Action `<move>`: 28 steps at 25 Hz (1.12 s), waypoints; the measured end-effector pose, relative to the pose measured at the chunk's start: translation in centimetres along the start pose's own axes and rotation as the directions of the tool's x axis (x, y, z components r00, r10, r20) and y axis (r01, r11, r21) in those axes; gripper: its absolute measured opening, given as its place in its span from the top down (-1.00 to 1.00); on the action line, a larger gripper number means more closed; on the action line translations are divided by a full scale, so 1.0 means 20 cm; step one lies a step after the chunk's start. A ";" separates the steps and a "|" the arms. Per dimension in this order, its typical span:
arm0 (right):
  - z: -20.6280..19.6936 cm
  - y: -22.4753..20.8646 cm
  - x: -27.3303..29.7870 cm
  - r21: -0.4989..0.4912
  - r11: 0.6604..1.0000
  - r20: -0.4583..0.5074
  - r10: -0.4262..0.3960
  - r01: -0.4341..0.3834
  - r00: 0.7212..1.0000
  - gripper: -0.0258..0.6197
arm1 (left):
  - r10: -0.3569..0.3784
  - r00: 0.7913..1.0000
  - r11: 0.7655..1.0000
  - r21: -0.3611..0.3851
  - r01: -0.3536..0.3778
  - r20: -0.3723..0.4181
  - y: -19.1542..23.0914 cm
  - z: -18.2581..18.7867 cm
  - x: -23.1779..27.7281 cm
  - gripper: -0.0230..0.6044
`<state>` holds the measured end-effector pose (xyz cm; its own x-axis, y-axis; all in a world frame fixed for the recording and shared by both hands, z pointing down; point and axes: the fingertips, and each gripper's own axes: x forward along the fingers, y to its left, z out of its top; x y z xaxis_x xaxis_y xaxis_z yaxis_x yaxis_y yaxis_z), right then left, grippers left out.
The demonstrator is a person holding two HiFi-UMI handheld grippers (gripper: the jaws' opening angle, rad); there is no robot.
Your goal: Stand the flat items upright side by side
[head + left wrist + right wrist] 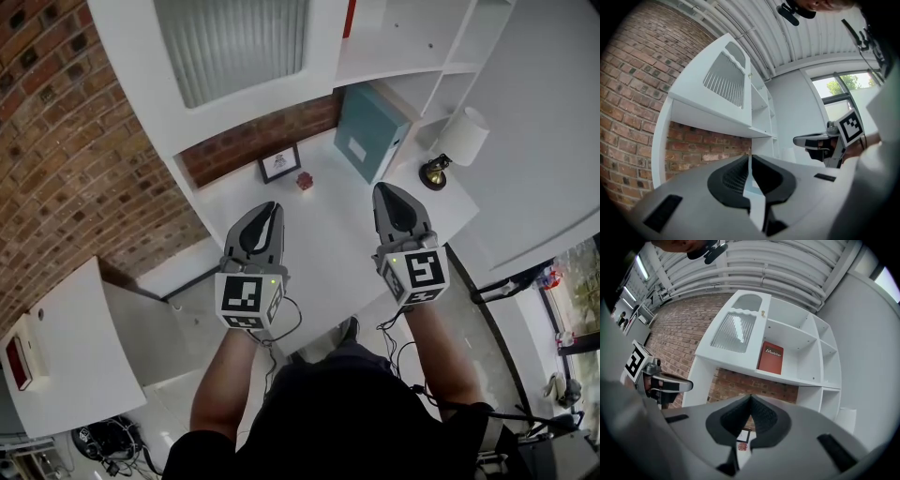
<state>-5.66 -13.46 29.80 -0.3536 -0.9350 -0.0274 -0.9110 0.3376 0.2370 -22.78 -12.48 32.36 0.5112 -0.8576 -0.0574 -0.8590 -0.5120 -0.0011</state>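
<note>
My left gripper (272, 210) and right gripper (384, 192) are both closed and empty above the tabletop (328, 239). The teal folder (370, 131) stands just ahead of the right one, and the frame (279, 163) is ahead of the left. Both look stiff and light, and the frame is likely fragile. I'd pinch each by its top edge.
</note>
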 end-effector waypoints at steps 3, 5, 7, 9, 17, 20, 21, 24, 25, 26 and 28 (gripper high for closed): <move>0.01 -0.03 -0.02 0.047 0.999 0.007 0.005 -0.006 1.000 0.92 | -0.003 1.000 1.000 -0.004 0.003 -0.002 -0.03 0.00 0.04 0.84; 0.01 -0.05 -0.05 0.058 0.998 0.011 -0.003 0.002 1.000 0.92 | -0.015 1.000 1.000 -0.006 0.015 -0.001 -0.05 0.00 0.06 0.84; 0.01 -0.06 -0.06 0.057 0.998 0.012 -0.011 0.010 1.000 0.92 | -0.026 1.000 1.000 -0.007 0.026 0.004 -0.07 0.01 0.07 0.84; 0.01 -0.08 -0.07 0.057 0.998 0.010 -0.015 0.015 1.000 0.92 | -0.035 0.999 0.999 -0.008 0.035 0.010 -0.09 0.03 0.09 0.84; -0.04 -0.12 -0.07 0.067 0.998 -0.005 -0.018 0.018 1.000 0.92 | -0.039 0.999 0.999 -0.036 0.039 0.004 -0.12 0.00 0.13 0.84; -0.06 -0.13 -0.06 0.075 0.997 -0.012 -0.012 0.013 1.000 0.92 | -0.034 0.999 0.998 -0.050 0.034 0.002 -0.12 -0.01 0.15 0.84; -0.07 -0.13 -0.06 0.076 0.997 -0.014 -0.011 0.012 1.000 0.92 | -0.033 0.999 0.998 -0.050 0.033 0.001 -0.13 -0.01 0.16 0.84; -0.08 -0.14 -0.05 0.071 0.997 -0.017 -0.009 0.010 1.000 0.92 | -0.029 1.000 0.999 -0.045 0.029 -0.001 -0.12 -0.01 0.17 0.84; -0.09 -0.14 -0.04 0.072 0.997 -0.018 -0.007 0.008 1.000 0.92 | -0.027 1.000 0.999 -0.045 0.027 -0.002 -0.12 -0.01 0.17 0.84; -0.09 -0.14 -0.04 0.074 0.997 -0.020 -0.003 0.005 1.000 0.92 | -0.024 1.000 0.999 -0.045 0.024 -0.004 -0.11 -0.01 0.18 0.84; -0.10 -0.14 -0.04 0.078 0.997 -0.026 0.005 -0.003 1.000 0.92 | -0.019 1.000 0.999 -0.047 0.018 -0.011 -0.11 -0.03 0.18 0.84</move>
<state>-2.49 -13.95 31.16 -0.3529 -0.9357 -0.0009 -0.9236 0.3482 0.1604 -19.02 -14.56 32.68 0.5273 -0.8484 -0.0463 -0.8474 -0.5291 0.0446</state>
